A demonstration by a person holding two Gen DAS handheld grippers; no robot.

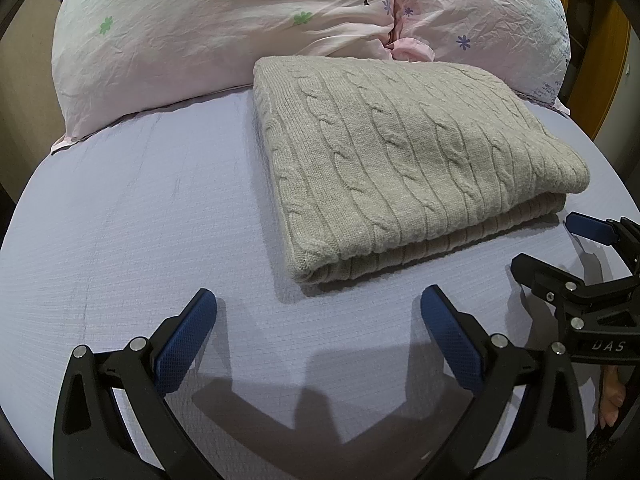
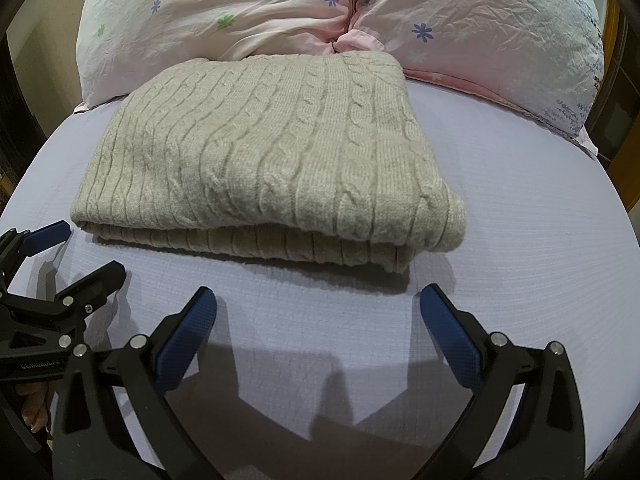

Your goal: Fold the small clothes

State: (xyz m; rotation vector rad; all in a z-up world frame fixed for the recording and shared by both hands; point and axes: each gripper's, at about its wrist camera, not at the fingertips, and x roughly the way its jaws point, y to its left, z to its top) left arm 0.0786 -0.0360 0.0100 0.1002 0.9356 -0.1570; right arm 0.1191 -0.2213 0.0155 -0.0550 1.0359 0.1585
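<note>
Left wrist view, folded sweater [image 1: 404, 164] edge near spread left gripper [image 1: 318, 300]

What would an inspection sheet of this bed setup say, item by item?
Surface: lilac bedsheet, smooth.
Job's things: beige knitted sweater, folded in layers, lying flat, far edge against the pillows.
Clutter: nothing seen.
Grippers: left hand-held gripper open, empty, short of the sweater; right hand-held gripper open, empty, likewise apart from it.
Cables: nothing seen.
Surroundings: two pink flowered pillows behind the sweater; wooden frame at the right edge.
</note>
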